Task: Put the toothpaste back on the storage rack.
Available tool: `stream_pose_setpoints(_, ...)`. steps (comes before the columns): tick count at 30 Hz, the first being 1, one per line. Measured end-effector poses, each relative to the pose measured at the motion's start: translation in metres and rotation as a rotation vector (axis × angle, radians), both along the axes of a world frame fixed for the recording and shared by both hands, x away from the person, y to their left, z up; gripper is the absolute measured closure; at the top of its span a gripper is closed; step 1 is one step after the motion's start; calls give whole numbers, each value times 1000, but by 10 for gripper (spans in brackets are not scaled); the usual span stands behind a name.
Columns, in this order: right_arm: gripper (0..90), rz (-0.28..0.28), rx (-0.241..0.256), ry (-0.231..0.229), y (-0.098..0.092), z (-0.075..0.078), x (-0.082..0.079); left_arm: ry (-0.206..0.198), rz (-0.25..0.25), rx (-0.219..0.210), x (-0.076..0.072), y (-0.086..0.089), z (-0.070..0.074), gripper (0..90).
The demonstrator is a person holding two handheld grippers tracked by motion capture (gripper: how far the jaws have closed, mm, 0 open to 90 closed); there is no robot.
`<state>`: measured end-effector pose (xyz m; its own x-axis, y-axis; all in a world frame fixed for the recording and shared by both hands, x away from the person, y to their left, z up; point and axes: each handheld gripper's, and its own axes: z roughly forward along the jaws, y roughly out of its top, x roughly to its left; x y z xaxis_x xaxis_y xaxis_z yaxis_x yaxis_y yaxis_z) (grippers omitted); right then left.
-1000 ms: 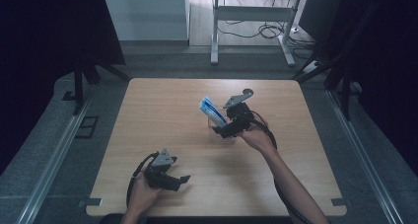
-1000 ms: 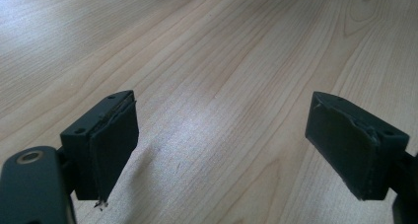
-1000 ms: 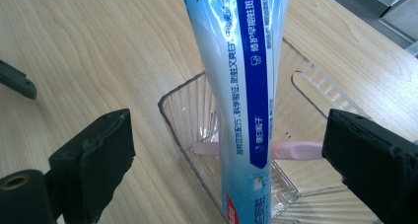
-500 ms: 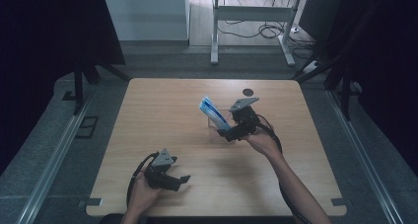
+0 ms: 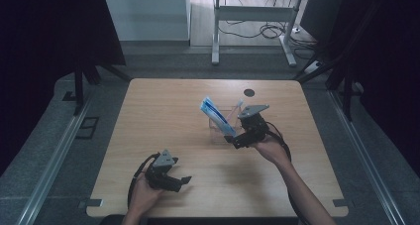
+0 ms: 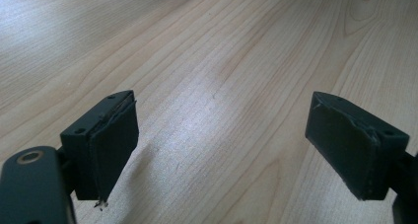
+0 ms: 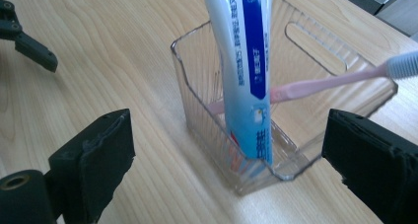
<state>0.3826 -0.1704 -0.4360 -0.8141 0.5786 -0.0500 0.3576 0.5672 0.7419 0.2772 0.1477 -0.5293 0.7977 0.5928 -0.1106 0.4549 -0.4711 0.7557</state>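
Blue-white toothpaste tube ahead of open right gripper.

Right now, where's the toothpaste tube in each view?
High view: toothpaste tube centre of table, leaning left out of the clear bin, by the right claw.
Right gripper view: top centre, standing in the bin.
Left gripper view: bare tabletop between its pads.
Shared landmark: the pink toothbrush.

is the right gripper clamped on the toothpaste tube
No, in the right gripper view the right gripper has its jaws wide apart, and the toothpaste tube stands free in the clear box.
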Motion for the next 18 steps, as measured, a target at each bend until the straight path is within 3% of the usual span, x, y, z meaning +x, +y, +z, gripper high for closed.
stream_pose_setpoints(18,39,-52,6,3,-31,-7,-20,3,5,-10,0,1,1,131)
